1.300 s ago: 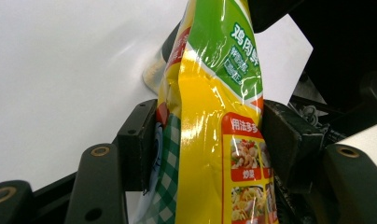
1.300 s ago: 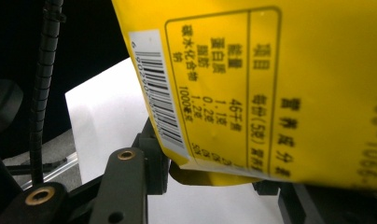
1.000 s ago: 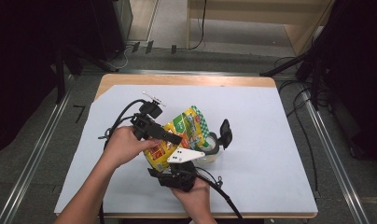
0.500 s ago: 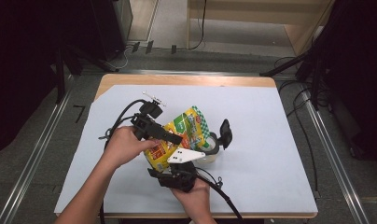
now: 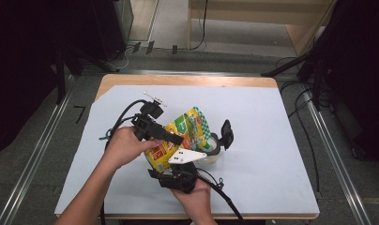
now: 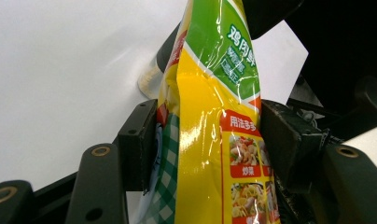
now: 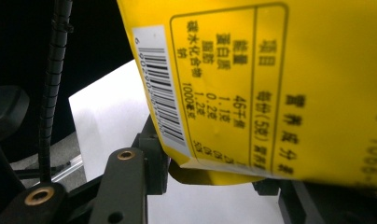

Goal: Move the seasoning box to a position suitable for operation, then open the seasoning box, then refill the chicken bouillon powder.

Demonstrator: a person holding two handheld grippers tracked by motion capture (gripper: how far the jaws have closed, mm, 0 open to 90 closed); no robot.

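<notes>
Yellow and green, the packet (image 5: 180,136) of food is held up just above the middle of the white sheet (image 5: 272,140) that covers the table, tilted with its green checked top edge pointing away from the person. In the left gripper view the packet (image 6: 214,116) stands on edge between the two black jaws, which press flat against both of its faces, so the left gripper (image 5: 171,138) is pinching it. The left hand (image 5: 124,147) wraps that gripper's body on the packet's left side. Below the packet, the right gripper (image 5: 178,164) comes up from the near edge of the table, held by the right hand (image 5: 194,192), with its pale three-cornered plate lying against the packet's lower part. In the right gripper view the packet's (image 7: 270,84) yellow back, with a barcode and a printed table, hangs over the jaws; its bottom corner sits between them, but I cannot tell whether they actually bite on it. Just right of the packet a roll of tape (image 5: 212,149) lies on the sheet, and a small black object (image 5: 226,133) stands beside the roll, too blurred to identify.
</notes>
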